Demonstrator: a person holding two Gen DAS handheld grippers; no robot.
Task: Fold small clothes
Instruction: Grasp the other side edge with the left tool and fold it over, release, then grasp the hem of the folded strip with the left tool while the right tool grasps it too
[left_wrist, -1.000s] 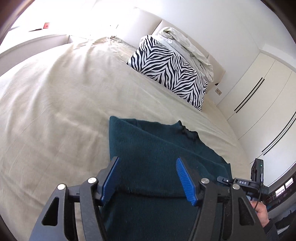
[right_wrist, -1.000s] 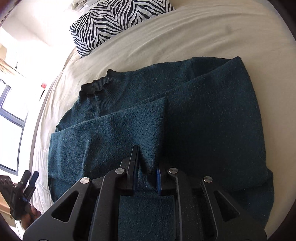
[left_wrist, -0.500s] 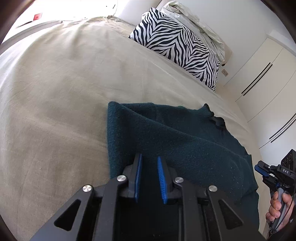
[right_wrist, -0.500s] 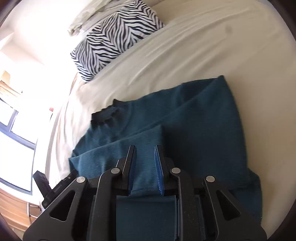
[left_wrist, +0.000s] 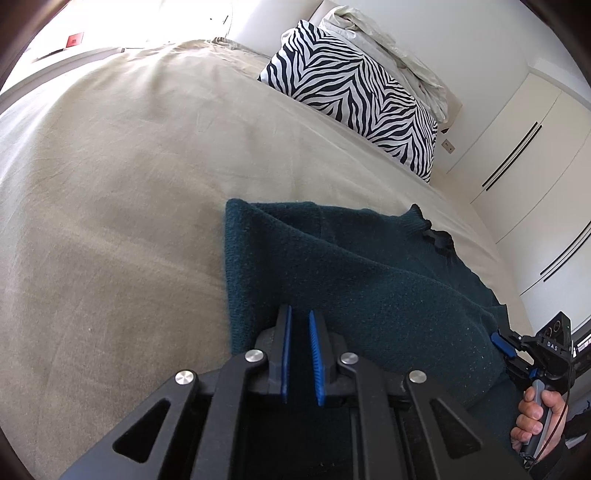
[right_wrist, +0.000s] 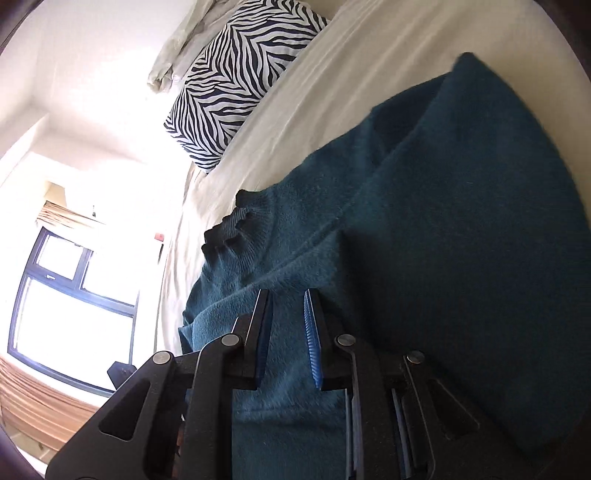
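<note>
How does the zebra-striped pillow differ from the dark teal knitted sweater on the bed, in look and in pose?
The zebra-striped pillow bears a black and white pattern; the dark teal knitted sweater is one plain colour. The pillow is plump and lies at the far end of the beige bed cover; the sweater lies low, partly folded, close to both grippers. Both rest on the same cover.

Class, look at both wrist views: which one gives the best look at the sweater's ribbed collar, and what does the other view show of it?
The right wrist view: the ribbed collar of the teal sweater sits large, with its ribbing readable. In the left wrist view the collar is small, dark and far off.
</note>
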